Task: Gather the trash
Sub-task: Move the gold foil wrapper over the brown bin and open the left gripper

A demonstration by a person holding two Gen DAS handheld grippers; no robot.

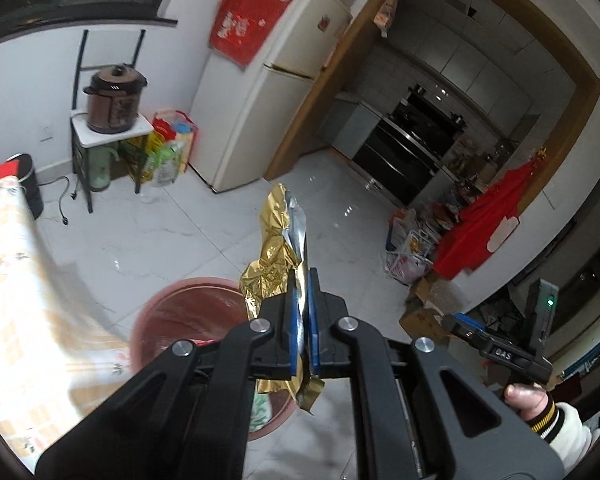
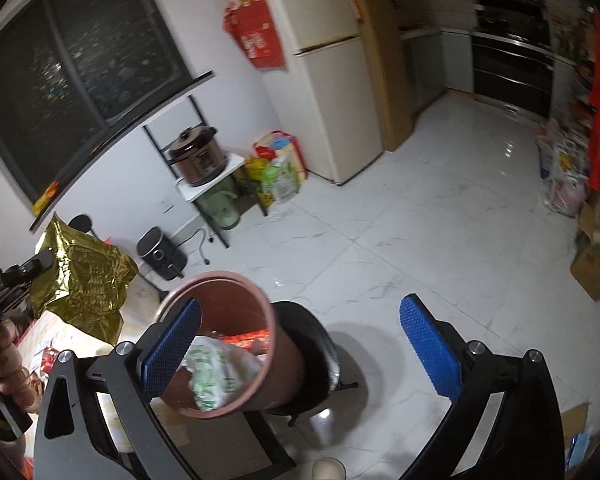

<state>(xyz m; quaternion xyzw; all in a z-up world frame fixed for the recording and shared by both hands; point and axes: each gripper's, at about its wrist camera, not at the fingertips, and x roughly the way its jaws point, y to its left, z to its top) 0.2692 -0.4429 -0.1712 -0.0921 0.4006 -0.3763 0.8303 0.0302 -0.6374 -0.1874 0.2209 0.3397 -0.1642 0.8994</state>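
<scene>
Left gripper [image 1: 304,320] clamped on crumpled gold foil wrapper [image 1: 276,248], right gripper [image 2: 300,344] wide open, empty; centre over round reddish-brown plastic bin [image 2: 260,292] before releasing.

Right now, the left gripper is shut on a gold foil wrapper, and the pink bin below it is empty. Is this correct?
Not quite. The left gripper is shut on the gold foil wrapper, but the pink bin is not empty: the right wrist view shows a white bag with green print and some red packaging inside it.
</scene>
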